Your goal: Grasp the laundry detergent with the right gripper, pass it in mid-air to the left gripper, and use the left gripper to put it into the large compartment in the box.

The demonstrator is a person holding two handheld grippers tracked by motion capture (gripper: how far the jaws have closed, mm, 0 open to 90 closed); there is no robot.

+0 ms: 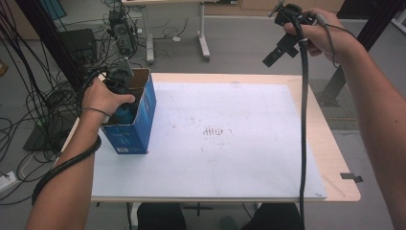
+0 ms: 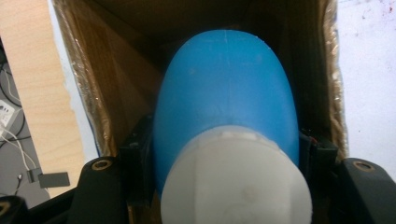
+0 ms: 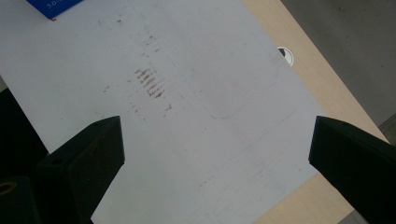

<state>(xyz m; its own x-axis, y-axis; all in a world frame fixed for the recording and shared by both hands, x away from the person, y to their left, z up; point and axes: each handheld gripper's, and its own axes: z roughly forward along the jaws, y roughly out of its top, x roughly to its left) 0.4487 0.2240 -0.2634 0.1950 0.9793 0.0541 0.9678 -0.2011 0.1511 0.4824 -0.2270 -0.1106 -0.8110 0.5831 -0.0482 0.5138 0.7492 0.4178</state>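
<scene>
A blue bottle (image 2: 226,88) with a white cap (image 2: 236,182) is clamped between the black jaws of my left gripper (image 2: 226,154). The bottle's body points down into an open blue cardboard box (image 1: 136,127) with brown inner walls (image 2: 107,93). In the high view the left gripper (image 1: 123,103) reaches into the top of that box at the table's left edge, and its jaw tips are hidden inside. My right gripper (image 1: 280,50) is held high above the table's far right corner. Its jaws (image 3: 215,140) stand wide apart with nothing between them.
A white sheet (image 1: 230,143) with faint brown marks (image 1: 213,130) covers most of the wooden table (image 1: 335,153). A corner of the blue box (image 3: 51,7) appears in the right gripper view. Cables (image 1: 28,96) and desk legs (image 1: 203,43) lie on the floor beyond.
</scene>
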